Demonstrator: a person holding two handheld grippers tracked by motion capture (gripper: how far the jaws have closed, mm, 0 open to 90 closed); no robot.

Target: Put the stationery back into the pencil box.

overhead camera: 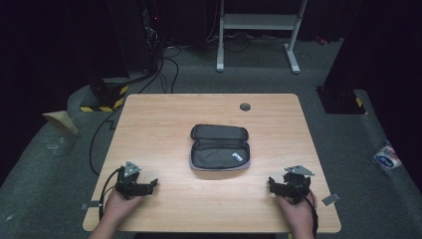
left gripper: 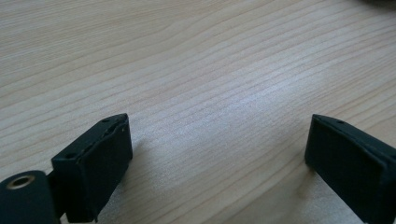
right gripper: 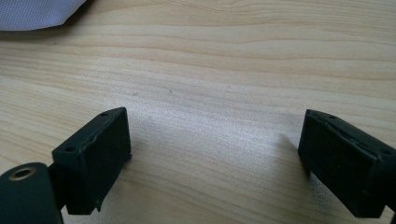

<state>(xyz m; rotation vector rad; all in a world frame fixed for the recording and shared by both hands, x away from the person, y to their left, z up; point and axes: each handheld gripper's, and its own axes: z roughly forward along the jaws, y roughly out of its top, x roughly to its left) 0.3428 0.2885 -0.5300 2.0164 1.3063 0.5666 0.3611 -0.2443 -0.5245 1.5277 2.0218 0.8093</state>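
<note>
A grey zip pouch (overhead camera: 219,147) lies opened flat at the middle of the wooden table (overhead camera: 164,114), its lid folded back and a small white label inside. My left gripper (overhead camera: 153,184) rests low at the table's front left, held by a hand, jaws wide apart with only bare wood between them (left gripper: 217,140). At the front right my right gripper (overhead camera: 271,183) sits low over the tabletop, also open and empty (right gripper: 215,135). A pale corner of the pouch (right gripper: 37,14) shows at the top left of the right gripper view. Both grippers are well clear of the pouch.
A round grey cable grommet (overhead camera: 245,106) is set into the table near its far edge. Beyond the table stand a white metal frame (overhead camera: 259,30) and black cables on the floor. A plastic bag (overhead camera: 387,157) lies on the floor at the right.
</note>
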